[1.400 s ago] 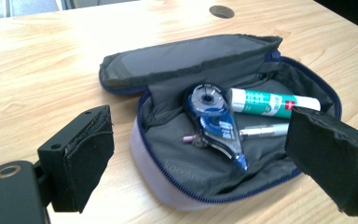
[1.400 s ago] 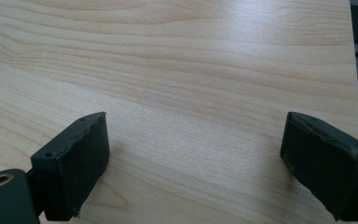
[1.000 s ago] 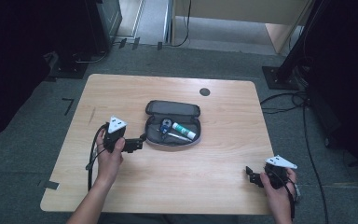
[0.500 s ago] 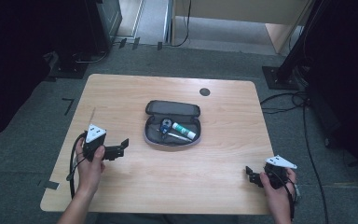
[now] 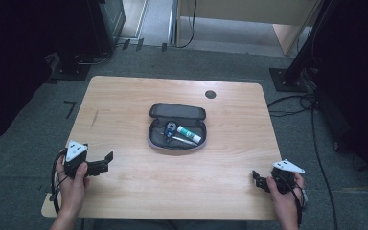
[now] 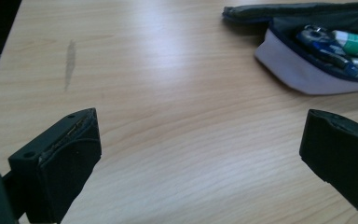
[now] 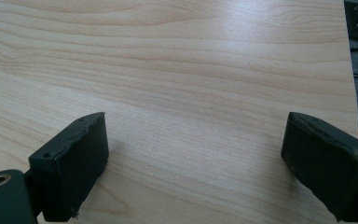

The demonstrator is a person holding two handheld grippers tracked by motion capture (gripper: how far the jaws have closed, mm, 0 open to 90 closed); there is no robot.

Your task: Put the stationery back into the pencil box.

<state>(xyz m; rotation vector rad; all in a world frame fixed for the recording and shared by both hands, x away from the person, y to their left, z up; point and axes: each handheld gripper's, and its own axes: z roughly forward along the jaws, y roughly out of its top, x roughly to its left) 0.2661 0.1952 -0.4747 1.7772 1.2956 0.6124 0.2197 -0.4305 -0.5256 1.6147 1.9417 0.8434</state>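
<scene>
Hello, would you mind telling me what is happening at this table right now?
A person holds a hand-held gripper in each hand at a wooden table. An open pouch lies mid-table with a tube and other small items inside. The left hand-held gripper sits near the table's left edge, its jaws just opened wide with nothing between them. The right hand-held gripper rests open at the near right corner.

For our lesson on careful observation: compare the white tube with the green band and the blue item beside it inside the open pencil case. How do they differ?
The white tube is long and straight with a green band; the blue item is shorter, rounder and dark blue with a pale spot. The white tube lies at the right side of the pencil case; the blue item sits nearer the middle. Both rest inside the pencil case, untouched by either claw.
</scene>
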